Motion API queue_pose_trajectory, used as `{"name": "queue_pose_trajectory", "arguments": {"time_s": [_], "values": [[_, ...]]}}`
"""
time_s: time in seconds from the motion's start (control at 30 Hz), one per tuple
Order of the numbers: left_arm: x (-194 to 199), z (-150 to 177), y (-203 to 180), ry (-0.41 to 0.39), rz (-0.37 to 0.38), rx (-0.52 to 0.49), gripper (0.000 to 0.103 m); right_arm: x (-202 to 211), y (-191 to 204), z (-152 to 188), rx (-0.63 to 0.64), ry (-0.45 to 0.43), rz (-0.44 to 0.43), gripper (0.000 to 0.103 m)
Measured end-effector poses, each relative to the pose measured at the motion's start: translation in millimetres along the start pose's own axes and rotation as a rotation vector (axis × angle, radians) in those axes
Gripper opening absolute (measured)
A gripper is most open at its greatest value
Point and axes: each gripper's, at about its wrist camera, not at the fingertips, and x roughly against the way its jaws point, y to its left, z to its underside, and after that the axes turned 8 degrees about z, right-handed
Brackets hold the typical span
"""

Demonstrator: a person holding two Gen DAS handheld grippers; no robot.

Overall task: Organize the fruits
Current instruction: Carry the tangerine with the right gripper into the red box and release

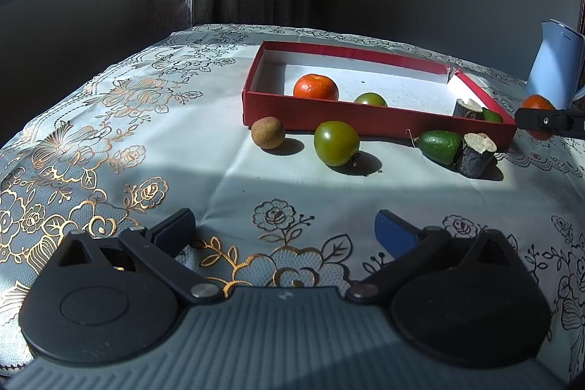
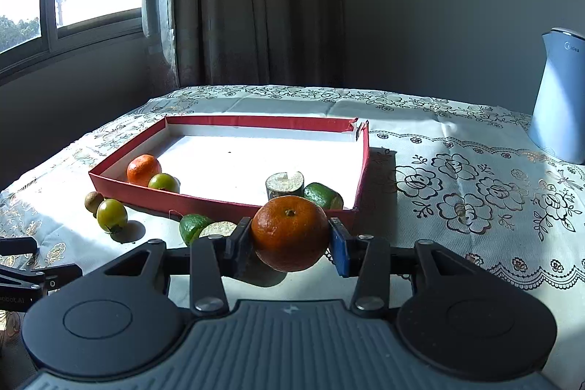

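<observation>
Between the pads of the right gripper [image 2: 290, 240], an orange tangerine [image 2: 290, 238] is being held, pinched on its two sides and hanging just above the floral tablecloth [image 2: 457, 207], in front of the near wall of the red box [image 2: 226, 201]. The left gripper [image 1: 285, 229] is hovering over the near part of the cloth with its jaws standing wide apart and nothing between them.

Inside the box, another tangerine [image 2: 143, 169] and a green tomato [image 2: 164, 182] are sitting together at the left end, while a dark cut stalk piece [image 2: 285, 184] and a green fruit half [image 2: 323, 195] are lying against the near wall toward the right. Still outside, along the front of the box, are lying a brown longan-like fruit [image 1: 268, 132], a second green tomato [image 1: 336, 143], a second green fruit half [image 1: 438, 143] and another cut stalk piece [image 1: 477, 154].

The step in hand appears to be carrying the held tangerine into the box. To do it well, the right gripper should be lifting the fruit clear of the box's near wall, and also of the stalk piece and green half lying just behind that wall. Setting it down on the bare white floor, perhaps near the other tangerine so that like fruits are grouped, seems sensible. The pads are gripping a round, smooth skin, so a steady squeeze and a low release should keep it from rolling.
</observation>
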Motion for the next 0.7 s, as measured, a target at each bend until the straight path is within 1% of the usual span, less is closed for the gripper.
{"name": "queue_pose_trajectory", "arguments": {"time_s": [0.27, 0.37, 0.5, 0.7], "values": [[0, 0, 0, -0.002, 0.001, 0.004, 0.103, -2, -1, -43, -0.008, -0.097, 0.017, 0.043], [0, 0, 0, -0.003, 0.002, 0.004, 0.103, -10, -5, -58, -0.029, -0.110, 0.021, 0.043], [0, 0, 0, -0.003, 0.002, 0.004, 0.103, -34, -4, -65, -0.045, -0.068, 0.001, 0.043], [0, 0, 0, -0.002, 0.005, 0.006, 0.103, -68, 27, -56, 0.014, 0.016, -0.044, 0.043]]}}
